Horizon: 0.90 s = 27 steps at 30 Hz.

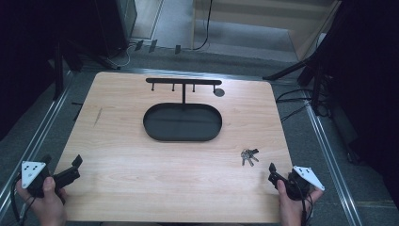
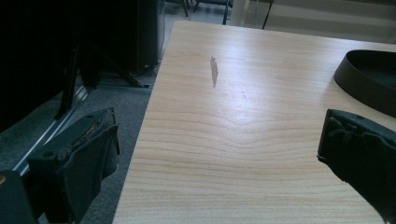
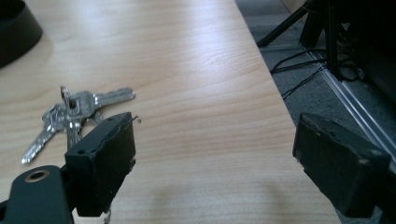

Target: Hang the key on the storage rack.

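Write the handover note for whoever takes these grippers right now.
Left gripper: open, empty, at the table's near left corner.
Right gripper: open, empty, near the right edge, just short of the keys.
Keys: bunch lying flat on the wood, right of the black oval tray, untouched.
Hook stand: rises from the tray's far side, hooks bare.
Done: nothing visible. Left: probably pick up the keys and hang or tray them.

The tray (image 1: 182, 123) sits on the desk (image 1: 141, 174) at its middle, toward the far side. The hook rack (image 1: 183, 83) rises just behind the tray. The keys (image 1: 249, 156) lie on the desk nearer than the tray and to its right. The left gripper (image 1: 62, 170) is at the near corner left of the tray, the right gripper (image 1: 274, 172) near right, just beside the keys.
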Available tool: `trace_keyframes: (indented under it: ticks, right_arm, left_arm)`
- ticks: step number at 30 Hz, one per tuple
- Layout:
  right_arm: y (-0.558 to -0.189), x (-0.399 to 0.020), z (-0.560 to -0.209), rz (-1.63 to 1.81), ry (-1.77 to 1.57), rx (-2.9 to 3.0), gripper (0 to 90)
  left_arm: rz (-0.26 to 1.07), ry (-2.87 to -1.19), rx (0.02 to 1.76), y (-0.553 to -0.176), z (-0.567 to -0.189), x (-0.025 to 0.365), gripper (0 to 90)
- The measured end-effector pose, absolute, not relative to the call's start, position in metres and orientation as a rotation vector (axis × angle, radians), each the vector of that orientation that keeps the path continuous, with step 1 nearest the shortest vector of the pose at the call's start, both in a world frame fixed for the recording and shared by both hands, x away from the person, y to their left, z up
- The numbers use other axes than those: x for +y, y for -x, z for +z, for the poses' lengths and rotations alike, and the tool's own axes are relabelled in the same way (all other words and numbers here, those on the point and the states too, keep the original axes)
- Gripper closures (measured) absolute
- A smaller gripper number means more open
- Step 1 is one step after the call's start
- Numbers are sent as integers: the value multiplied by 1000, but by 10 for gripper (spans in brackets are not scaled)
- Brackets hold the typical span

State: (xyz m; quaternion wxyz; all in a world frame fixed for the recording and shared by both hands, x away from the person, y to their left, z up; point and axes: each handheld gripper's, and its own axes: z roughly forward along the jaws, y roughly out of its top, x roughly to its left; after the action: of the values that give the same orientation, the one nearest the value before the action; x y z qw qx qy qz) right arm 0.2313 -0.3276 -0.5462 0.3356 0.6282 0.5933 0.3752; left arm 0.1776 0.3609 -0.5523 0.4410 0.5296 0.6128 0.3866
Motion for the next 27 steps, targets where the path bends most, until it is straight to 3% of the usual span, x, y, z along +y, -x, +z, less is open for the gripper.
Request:
trace_keyframes:
  ticks: [10,27]
  right_arm:
    - [-241,-317,-529,920,-1581,1666,131]
    - [-293,-294,-479,700,-1488,1938,134]
  left_arm:
    - [958,-1320,1517,-176,-552,361,0]
    - [949,-1312,1516,-176,-552,362,0]
